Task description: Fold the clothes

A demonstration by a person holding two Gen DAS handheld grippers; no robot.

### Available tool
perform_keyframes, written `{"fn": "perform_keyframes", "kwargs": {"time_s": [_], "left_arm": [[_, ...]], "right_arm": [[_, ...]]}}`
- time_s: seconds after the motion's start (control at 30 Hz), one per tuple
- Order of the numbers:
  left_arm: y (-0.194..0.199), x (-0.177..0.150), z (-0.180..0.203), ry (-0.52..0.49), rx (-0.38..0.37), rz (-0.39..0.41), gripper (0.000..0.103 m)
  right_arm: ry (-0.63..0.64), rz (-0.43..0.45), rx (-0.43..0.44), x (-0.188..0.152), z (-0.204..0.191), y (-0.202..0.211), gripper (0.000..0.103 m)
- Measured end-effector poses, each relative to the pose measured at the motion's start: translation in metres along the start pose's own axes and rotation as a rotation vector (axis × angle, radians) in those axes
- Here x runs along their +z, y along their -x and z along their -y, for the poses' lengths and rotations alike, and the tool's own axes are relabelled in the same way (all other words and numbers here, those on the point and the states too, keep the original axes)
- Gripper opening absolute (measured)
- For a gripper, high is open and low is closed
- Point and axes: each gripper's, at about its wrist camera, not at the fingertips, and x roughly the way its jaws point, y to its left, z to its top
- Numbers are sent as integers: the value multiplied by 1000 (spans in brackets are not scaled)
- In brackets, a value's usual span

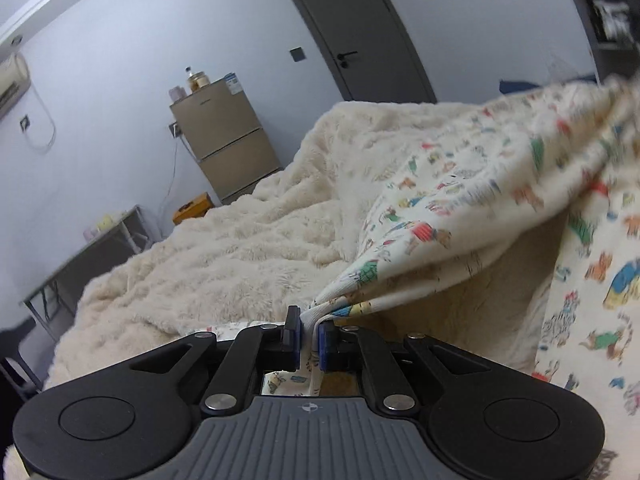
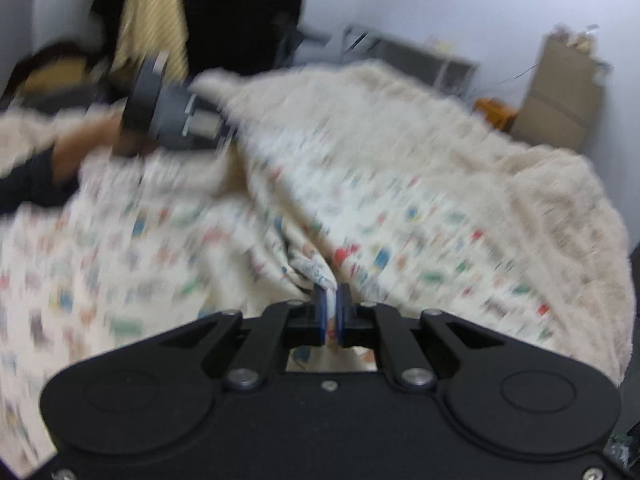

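Over fluffy cream blanket (image 1: pixel 240 248) on bed: left gripper (image 1: pixel 309 334) and right gripper (image 2: pixel 331 312) both pinching printed garment (image 1: pixel 500 184), lifted.

No legible text, brand or number appears in either view; the sticker (image 1: pixel 231 81) on the fridge (image 1: pixel 226 136) top corner is too small to read.

A bed covered by a fluffy cream blanket (image 1: pixel 224 264) carries the cartoon-printed cream garment (image 1: pixel 472 184), which seems partly lifted off it, though blur obscures this.
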Motion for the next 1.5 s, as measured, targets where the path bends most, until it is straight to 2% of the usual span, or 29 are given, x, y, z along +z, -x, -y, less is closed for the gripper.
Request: {"fn": "perform_keyframes", "kwargs": {"time_s": [0.03,0.07,0.17,0.27,0.3,0.33,0.4,0.47,0.5,0.53,0.6,0.63,0.73,0.83,0.9,0.97,1.03,1.07,1.1,1.13,1.2,1.3,1.4,1.43,1.5], "left_arm": [[1,0,-1,1,-2,0,5],[3,1,-2,11,-2,2,5],[9,2,-13,79,-7,19,5],[15,5,-26,183,-22,43,6],[17,6,-28,210,-26,50,6],[19,7,-31,236,-29,57,6],[23,9,-37,297,-40,72,5],[26,12,-44,370,-60,92,5],[28,13,-47,393,-66,97,5],[30,15,-50,420,-72,103,5],[35,18,-57,450,-69,115,5],[37,20,-58,453,-64,118,5],[44,20,-58,408,-42,111,7],[50,14,-56,400,-45,108,8],[50,11,-57,404,-53,100,9],[50,7,-56,384,-58,73,19],[55,-1,-61,369,-51,51,57],[58,-6,-65,372,-47,47,65],[60,-14,-74,417,-65,40,66],[63,-26,-91,524,-107,36,72],[68,-55,-125,753,-163,43,76],[66,-101,-162,1054,-136,56,77],[40,-147,-179,1293,-77,-45,77],[32,-157,-182,1338,-57,-79,77],[0,-171,-178,1348,-9,-196,77]], "right_arm": [[30,-30,6,-3,-4,-3,9],[38,-20,-2,-3,-5,-1,11],[-10,63,-8,5,-2,11,21],[26,107,-32,19,-10,9,23],[53,120,-45,25,-17,7,27],[60,120,-45,28,-19,4,34],[104,96,-36,41,-31,-16,41],[142,59,-34,48,-41,-34,41],[159,36,-49,52,-45,-45,40],[175,13,-64,56,-49,-56,32],[163,-29,-92,64,-49,-72,6],[77,-15,-64,74,-37,-71,6],[-52,70,-31,83,-16,-52,1],[-151,138,17,82,9,-24,2],[-168,150,13,78,16,-17,1],[-131,139,12,72,13,-16,2],[-109,120,20,66,12,-16,12],[-107,106,29,63,13,-17,12],[-118,105,42,59,13,-15,12],[-123,108,41,57,14,-14,15],[-164,123,6,44,24,-3,20],[-214,145,-38,19,37,18,27],[-286,175,-76,-10,51,41,31],[-294,178,-80,-13,52,43,32],[-349,197,-99,-34,63,55,34]]}}
